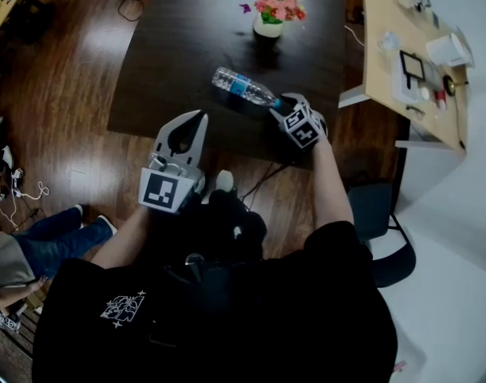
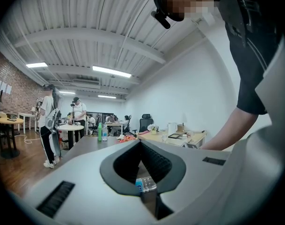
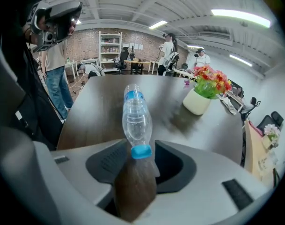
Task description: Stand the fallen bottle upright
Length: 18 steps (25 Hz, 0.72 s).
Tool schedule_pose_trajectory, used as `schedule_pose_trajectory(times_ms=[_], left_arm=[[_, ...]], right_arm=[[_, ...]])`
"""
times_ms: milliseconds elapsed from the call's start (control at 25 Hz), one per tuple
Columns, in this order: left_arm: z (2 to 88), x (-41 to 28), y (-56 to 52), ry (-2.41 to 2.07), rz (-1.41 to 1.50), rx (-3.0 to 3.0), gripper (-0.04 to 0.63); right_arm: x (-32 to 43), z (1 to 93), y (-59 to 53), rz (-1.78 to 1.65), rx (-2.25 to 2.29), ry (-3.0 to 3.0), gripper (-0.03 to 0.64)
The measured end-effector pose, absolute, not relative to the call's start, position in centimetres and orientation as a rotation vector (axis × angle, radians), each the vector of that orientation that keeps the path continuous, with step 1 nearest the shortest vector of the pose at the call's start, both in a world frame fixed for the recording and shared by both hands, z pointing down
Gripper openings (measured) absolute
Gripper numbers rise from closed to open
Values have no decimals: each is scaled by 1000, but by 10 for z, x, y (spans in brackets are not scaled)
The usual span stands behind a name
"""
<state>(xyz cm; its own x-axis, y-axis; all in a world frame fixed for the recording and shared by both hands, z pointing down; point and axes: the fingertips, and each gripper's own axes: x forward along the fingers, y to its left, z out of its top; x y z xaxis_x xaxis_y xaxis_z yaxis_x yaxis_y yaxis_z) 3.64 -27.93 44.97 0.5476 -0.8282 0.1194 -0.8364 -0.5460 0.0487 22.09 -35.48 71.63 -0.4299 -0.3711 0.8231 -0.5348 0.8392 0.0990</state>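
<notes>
Bottle position: the bottle (image 1: 243, 87) lies on its side on the dark table (image 1: 187, 38), well apart from the flower pot (image 1: 268, 26).
Bottle orientation: blue cap end towards the person, base pointing away.
Right gripper: the right gripper (image 3: 140, 161) is angled down at the cap end. Its jaws stand apart with the cap between them, and no pad is visibly pressing.
Reason for placement: judged as a line-up on the neck, so that closing gives a hold for tipping the bottle up.
Left gripper: the left gripper (image 1: 196, 122) has its jaws together and empty. It is near the table edge, apart from the bottle, and probably in reserve.
</notes>
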Motion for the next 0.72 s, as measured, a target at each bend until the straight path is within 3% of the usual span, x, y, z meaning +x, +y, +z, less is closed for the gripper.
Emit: schedule_pose_trajectory(times_ms=[160,720], left_arm=[[450,39,-282,-1440,131,2677,-5],[463,49,-306,-1428,149,2714,-5]], right_arm=[[222,720,-356,213,650,-2060,175],[218,721,-356,191,618,-2026,161]])
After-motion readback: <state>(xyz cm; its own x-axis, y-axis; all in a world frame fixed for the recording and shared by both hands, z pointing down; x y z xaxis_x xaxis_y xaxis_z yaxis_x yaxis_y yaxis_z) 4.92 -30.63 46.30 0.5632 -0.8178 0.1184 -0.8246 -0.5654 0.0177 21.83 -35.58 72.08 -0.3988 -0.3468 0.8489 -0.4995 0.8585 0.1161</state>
